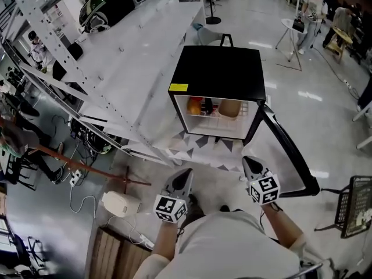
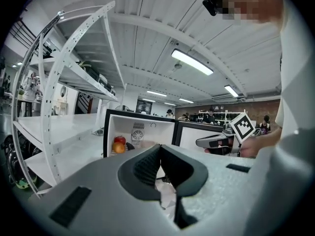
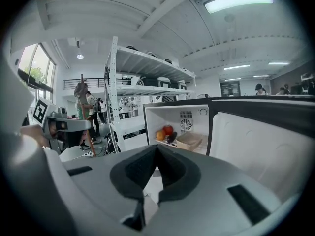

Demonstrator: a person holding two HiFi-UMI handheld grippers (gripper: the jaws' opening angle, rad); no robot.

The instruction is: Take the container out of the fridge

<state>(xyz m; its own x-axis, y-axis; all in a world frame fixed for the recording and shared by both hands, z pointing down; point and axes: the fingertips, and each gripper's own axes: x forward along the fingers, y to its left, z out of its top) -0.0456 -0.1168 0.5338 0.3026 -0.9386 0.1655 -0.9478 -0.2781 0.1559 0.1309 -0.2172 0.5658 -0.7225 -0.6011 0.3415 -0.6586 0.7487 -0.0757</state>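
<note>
- The container (image 1: 230,108), a tan, shallow box, is noted inside the fridge (image 1: 221,68), on the right part of the wire shelf.
- To its left on the same shelf a dark oblong item (image 3: 172,137) is recorded just beside it; what it is cannot be told.
- Further left a red apple (image 3: 168,130) and an orange fruit (image 3: 160,134) are seen, close together at the left wall.
- The fridge is a small black cabinet with a white interior, standing on the floor. Its door (image 1: 288,153) is swung fully open toward the person's right.
- A mat with a triangle pattern (image 1: 195,150) lies on the floor directly in front of the opening.
- The right gripper (image 1: 249,163) is held in front of the fridge, near the inner face of the door and well apart from the container. Its jaws are pressed together with nothing between them.
- The left gripper (image 1: 185,174) is held beside it, over the near edge of the mat, pointing toward the fridge. Its jaws are likewise closed and empty.
- A white shelving rack (image 1: 133,57) stands to the left of the fridge.
</note>
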